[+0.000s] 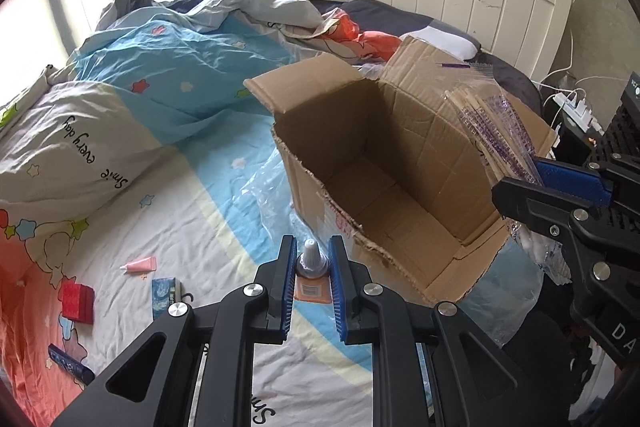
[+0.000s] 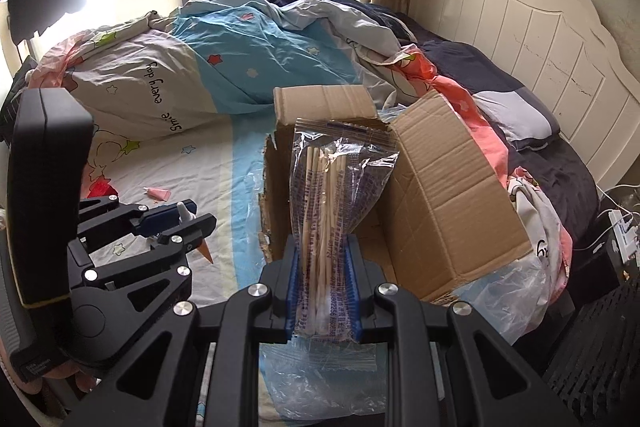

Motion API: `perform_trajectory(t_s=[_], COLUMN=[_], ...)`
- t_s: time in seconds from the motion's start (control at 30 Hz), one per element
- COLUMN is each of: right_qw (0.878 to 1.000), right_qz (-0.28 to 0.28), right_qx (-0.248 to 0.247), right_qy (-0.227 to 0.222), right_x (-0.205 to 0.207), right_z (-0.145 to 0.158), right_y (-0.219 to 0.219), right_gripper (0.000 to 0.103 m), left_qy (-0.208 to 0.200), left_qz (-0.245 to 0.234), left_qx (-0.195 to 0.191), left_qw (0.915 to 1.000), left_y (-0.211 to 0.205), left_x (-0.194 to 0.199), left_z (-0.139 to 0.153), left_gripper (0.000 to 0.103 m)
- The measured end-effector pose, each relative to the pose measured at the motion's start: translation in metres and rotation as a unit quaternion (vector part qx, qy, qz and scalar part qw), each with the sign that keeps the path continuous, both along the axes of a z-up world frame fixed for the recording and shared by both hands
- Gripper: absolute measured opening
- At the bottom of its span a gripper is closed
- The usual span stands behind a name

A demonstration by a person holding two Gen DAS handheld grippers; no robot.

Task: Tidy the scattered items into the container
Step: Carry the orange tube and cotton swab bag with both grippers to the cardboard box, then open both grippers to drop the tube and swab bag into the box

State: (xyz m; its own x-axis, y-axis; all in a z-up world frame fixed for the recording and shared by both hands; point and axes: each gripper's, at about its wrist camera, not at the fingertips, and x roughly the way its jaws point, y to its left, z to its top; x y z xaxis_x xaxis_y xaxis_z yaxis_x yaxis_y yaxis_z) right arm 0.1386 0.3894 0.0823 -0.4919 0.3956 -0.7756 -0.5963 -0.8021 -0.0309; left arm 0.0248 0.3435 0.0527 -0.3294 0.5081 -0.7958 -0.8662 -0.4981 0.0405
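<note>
Both grippers are loaded: the left gripper (image 1: 313, 269) pinches a small tube (image 1: 312, 277), the right gripper (image 2: 323, 281) a bag of swabs (image 2: 338, 187). Next, each needs carrying over the open cardboard box (image 1: 400, 163) and releasing.

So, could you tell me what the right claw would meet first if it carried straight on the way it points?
Probably the cardboard box: the right claw, shut on the bag of cotton swabs, points at its open mouth, though depth is unclear.
</note>
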Motion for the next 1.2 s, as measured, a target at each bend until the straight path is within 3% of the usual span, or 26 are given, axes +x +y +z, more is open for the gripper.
perform_trajectory(t_s=[0.73, 1.2], right_qw=[0.999, 0.999], right_qz=[-0.034, -0.04], right_qx=[-0.019, -0.031], right_qy=[-0.003, -0.008], right_x=[0.031, 0.033], right_z=[-0.016, -0.028], right_y=[0.039, 0.052], right_gripper=[0.019, 0.019], left_qy=[0.027, 0.017], left_qz=[-0.06, -0.073], left_qx=[-0.007, -0.016], left_qw=[0.9978, 0.997], left_y=[0.063, 0.082], left_x=[0.022, 0.024], left_z=[-0.004, -0.02], left_gripper=[0.016, 0.016])
